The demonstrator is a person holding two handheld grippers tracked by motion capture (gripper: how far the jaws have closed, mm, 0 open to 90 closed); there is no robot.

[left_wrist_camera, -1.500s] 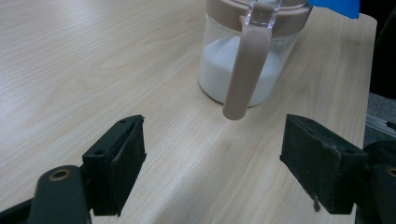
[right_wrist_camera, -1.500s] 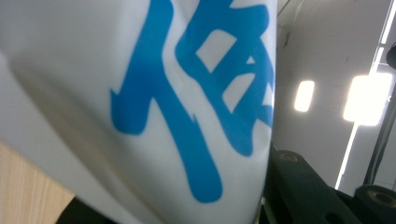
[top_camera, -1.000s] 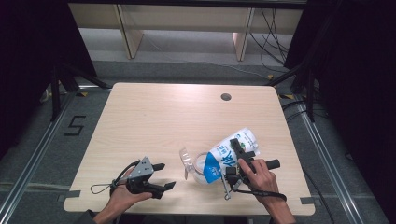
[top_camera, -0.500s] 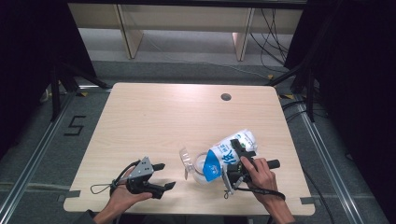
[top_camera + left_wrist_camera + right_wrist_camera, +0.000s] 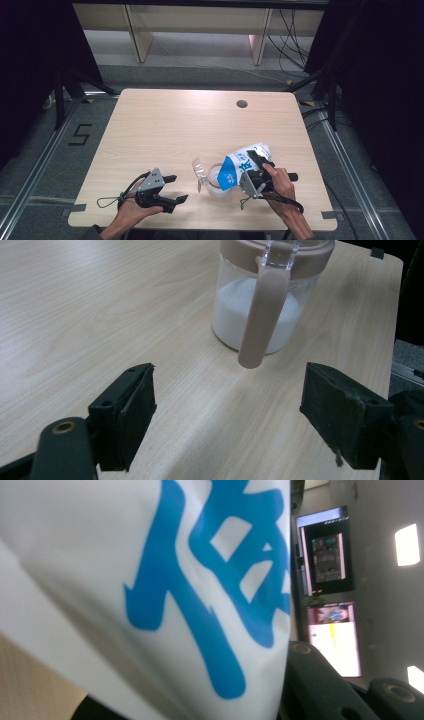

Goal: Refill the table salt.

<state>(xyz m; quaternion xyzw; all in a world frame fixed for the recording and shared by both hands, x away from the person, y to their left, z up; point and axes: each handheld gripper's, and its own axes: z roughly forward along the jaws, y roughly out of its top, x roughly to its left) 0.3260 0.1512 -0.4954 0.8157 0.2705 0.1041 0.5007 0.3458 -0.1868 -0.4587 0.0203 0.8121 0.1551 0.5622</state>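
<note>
Right hand-held gripper point(image 5: 256, 172) jaws seemingly closed further, tightening on bag point(image 5: 245, 162).

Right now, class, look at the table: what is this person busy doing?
A person works with tongs in each hand. The right tongs grip a white bag with blue print, tipped over a clear jar that already holds white powder; its lid stands flipped open. The left tongs rest open on the table, apart from the jar.
</note>
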